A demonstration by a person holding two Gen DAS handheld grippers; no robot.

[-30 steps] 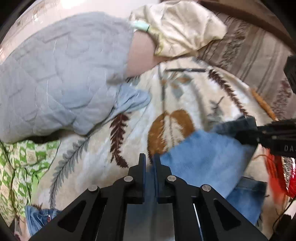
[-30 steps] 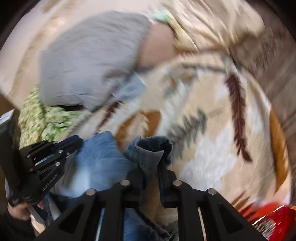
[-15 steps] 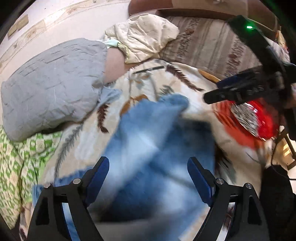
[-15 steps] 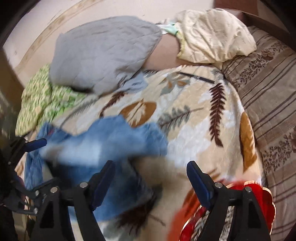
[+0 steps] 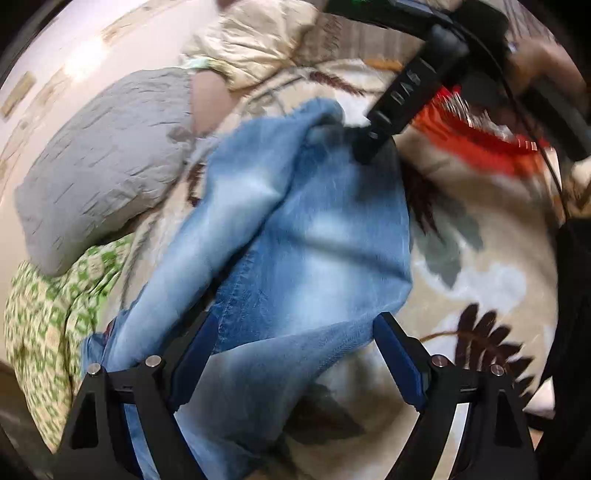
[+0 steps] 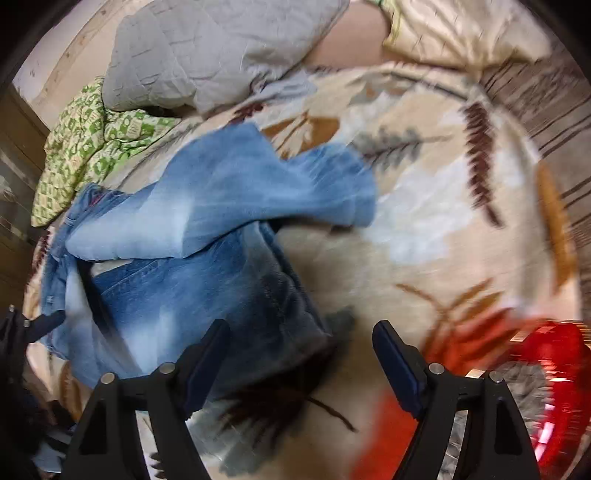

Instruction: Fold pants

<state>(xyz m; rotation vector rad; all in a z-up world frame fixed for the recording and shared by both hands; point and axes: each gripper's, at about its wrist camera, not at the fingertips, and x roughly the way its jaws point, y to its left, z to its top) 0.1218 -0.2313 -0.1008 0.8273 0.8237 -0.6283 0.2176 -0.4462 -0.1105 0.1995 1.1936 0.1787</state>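
A: Starting at the far left, what do we have?

B: We see a green patterned cloth (image 6: 88, 147) bunched at the left edge of the bed, with a grey quilted pillow (image 6: 207, 51) beyond it on the far side.

A: And the jeans?

B: The blue jeans (image 6: 207, 266) lie on the leaf-print blanket (image 6: 424, 229), left of the middle in the right wrist view. One lighter leg is folded across the darker part and points right and far; its hem end is blurred. From the left wrist view the jeans (image 5: 295, 240) run from near to far between our tongs.

A: How do our tongs stand?

B: The left tongs (image 5: 291, 362) are spread wide, with denim lying between and under the fingers but not pinched. The right tongs (image 6: 301, 363) are spread wide too; the left finger is over the dark corner of the jeans, the right finger over bare blanket.

A: Anything further right?

B: A cream quilted pillow (image 6: 458, 29) sits at the far side, a brown striped cover (image 6: 554, 92) lies along the right, and something red and shiny (image 6: 554, 376) is near right, too blurred for us to name.
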